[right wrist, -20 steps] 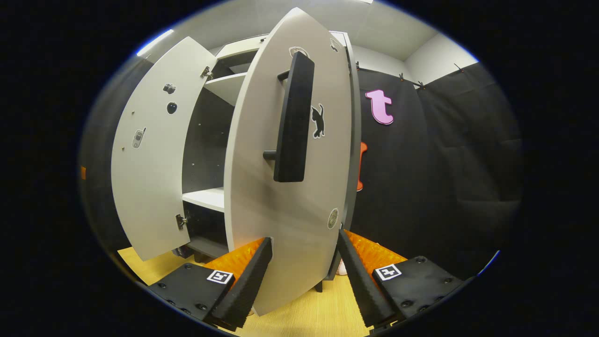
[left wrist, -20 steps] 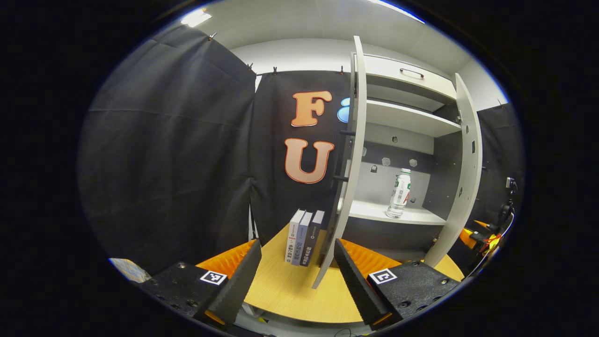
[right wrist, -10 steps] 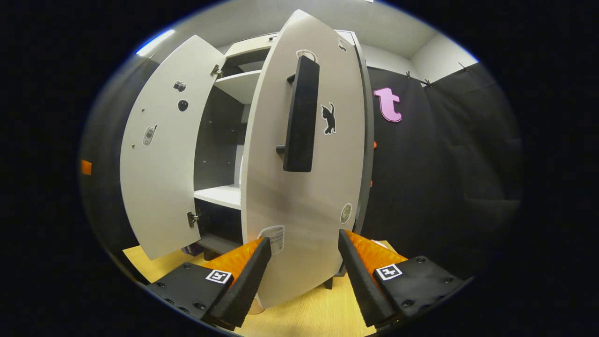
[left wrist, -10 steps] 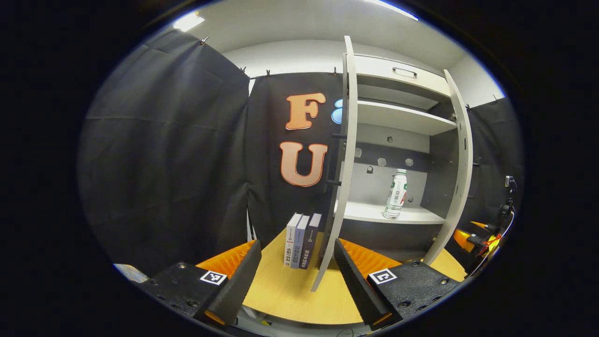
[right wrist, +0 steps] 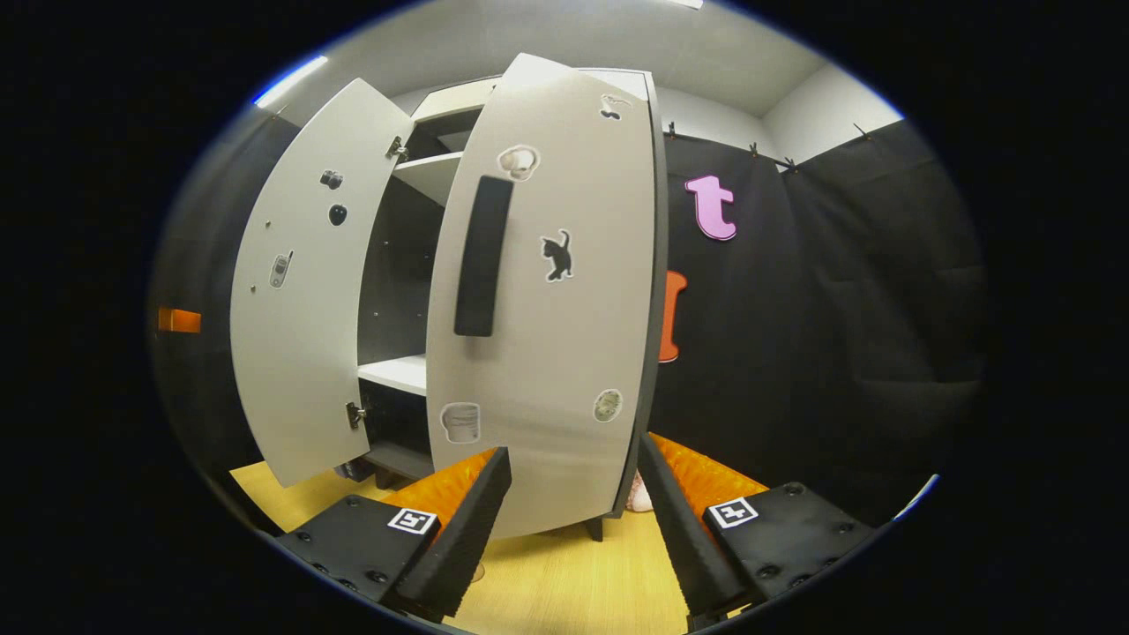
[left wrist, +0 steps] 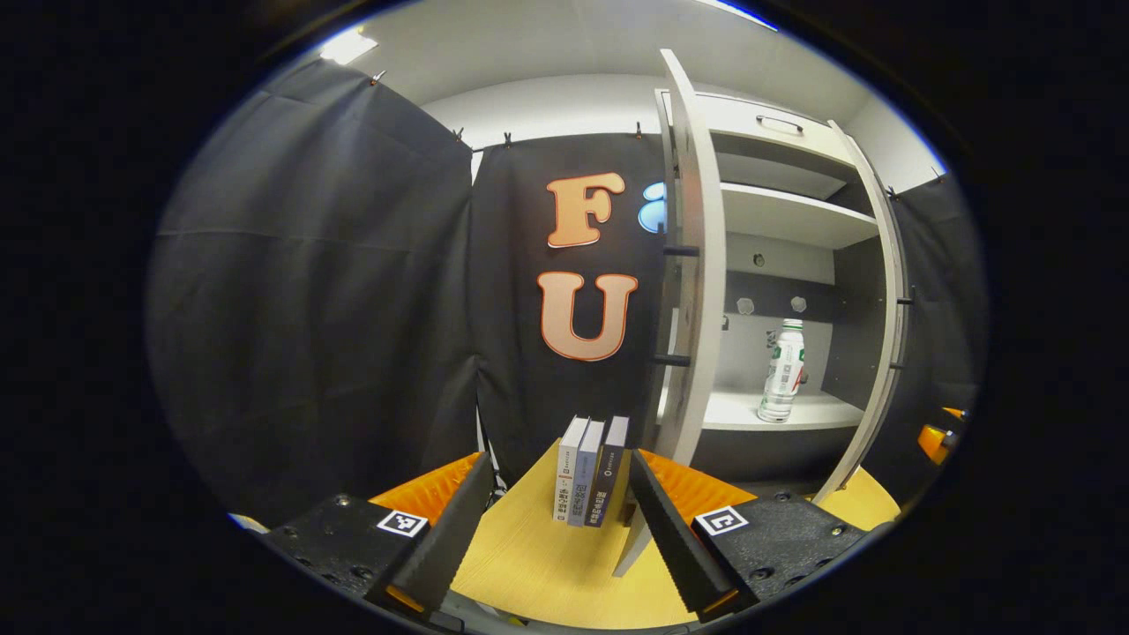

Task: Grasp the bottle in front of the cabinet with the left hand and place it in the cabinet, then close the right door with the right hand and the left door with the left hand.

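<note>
Currently the bottle point(left wrist: 781, 371) stands upright on the lower shelf point(left wrist: 750, 411) inside the cabinet point(left wrist: 776, 141), right of centre in the left gripper view, clear of both grippers. That view looks nearly edge-on at the left door point(left wrist: 697, 300), which runs top to bottom just right of centre; the right door point(left wrist: 886, 300) is a thin curved strip at the far right. Three books point(left wrist: 589, 472) stand upright on the wooden table point(left wrist: 538, 564), low centre, just beside the left door's lower end. Left gripper point(left wrist: 557, 520) at frame bottom: jaws spread wide, nothing between them.

The right gripper view has the opposite angle. The right door's point(right wrist: 547, 309) outer face fills the centre, with a black handle point(right wrist: 482, 256) and a cat sticker point(right wrist: 556, 256). The left door's point(right wrist: 304, 291) inner face sits at the left, swung wide. Between the two, a dark gap shows a sliver of white shelf point(right wrist: 392, 373); the bottle is hidden behind the right door here. Right gripper point(right wrist: 573, 516) at bottom: jaws wide apart, holding nothing; the door's lower edge sits between the fingers in the frame, but contact is hard to judge, probably none.
</note>
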`<state>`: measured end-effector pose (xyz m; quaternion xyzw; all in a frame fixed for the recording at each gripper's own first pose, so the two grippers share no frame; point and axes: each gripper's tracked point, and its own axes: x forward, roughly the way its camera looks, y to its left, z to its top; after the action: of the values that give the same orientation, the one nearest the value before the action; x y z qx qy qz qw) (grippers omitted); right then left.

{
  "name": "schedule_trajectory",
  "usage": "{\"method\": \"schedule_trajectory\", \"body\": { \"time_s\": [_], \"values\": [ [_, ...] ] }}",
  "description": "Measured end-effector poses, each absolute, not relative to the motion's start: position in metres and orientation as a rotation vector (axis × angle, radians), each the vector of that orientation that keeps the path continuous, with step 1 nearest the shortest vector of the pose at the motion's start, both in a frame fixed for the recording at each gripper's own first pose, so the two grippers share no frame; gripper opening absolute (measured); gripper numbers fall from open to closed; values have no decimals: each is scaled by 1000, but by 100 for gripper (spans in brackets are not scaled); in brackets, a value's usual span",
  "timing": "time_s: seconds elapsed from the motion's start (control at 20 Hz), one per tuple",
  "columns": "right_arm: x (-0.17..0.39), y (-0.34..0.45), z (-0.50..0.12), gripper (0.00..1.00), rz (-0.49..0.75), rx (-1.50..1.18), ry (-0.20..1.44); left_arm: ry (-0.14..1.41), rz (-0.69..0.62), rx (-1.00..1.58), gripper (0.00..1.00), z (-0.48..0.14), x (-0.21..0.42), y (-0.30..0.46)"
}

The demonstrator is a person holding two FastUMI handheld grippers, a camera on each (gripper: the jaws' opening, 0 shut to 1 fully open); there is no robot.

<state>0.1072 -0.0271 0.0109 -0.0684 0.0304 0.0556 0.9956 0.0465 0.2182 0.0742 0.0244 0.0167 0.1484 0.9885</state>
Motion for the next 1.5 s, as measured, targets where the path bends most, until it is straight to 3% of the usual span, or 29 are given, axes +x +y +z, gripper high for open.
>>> {"method": "schedule_trajectory", "body": {
  "time_s": [0.55, 1.35, 1.5],
  "values": [
    [69, -80, 35, 96, 3, -93, 74, 77, 260, 73, 95, 60, 118, 222],
    [42, -117, 81, 96, -31, -37, 19, 57, 199, 105, 92, 69, 125, 197],
    [43, -120, 86, 95, -39, -40, 14, 64, 184, 87, 95, 66, 126, 187]
  ]
}}
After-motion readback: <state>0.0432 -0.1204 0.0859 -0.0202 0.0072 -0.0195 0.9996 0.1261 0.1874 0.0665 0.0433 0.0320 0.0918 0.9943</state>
